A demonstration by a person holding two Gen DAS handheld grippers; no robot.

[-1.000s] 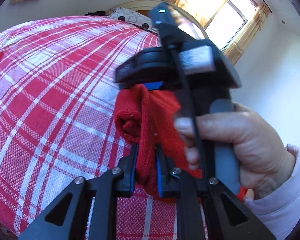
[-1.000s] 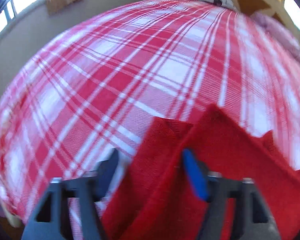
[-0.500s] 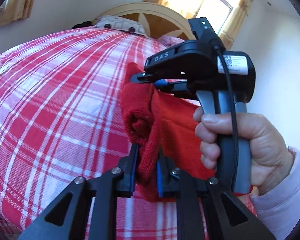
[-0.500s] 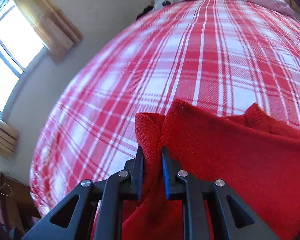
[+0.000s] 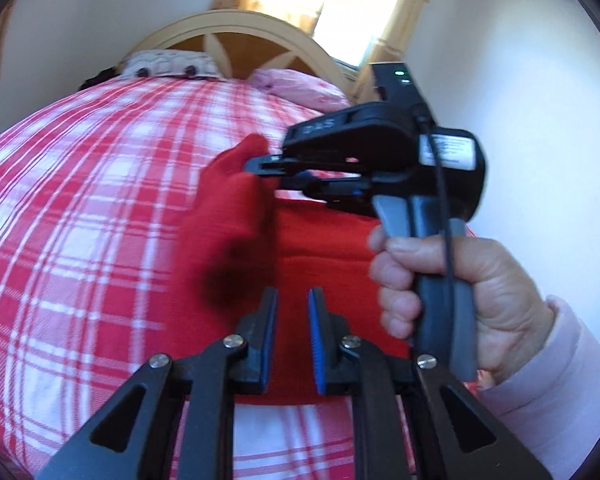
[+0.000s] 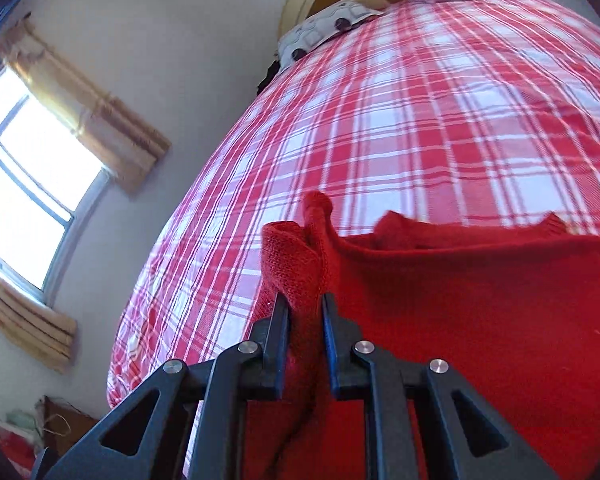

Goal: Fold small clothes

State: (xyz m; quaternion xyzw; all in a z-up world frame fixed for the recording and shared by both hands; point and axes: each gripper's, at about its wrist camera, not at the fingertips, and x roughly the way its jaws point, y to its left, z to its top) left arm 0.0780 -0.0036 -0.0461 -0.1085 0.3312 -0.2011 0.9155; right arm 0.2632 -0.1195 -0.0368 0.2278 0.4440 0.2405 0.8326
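Left wrist view: left gripper (image 5: 292,312) stands narrowly parted and empty over the red sweater (image 5: 324,248) on the checked bed (image 5: 100,208); right wrist view: right gripper (image 6: 305,308) pinches its bunched left edge (image 6: 292,256), a soft, light, limp knit best held at corners.

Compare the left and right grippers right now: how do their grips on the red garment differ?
The left gripper has its jaws parted with nothing between them, the red garment lying beyond; the right gripper is shut on a bunched fold of it. The left gripper points over cloth lying flat on the plaid bedspread; the right gripper holds a raised edge. Both have black fingers with blue pads.
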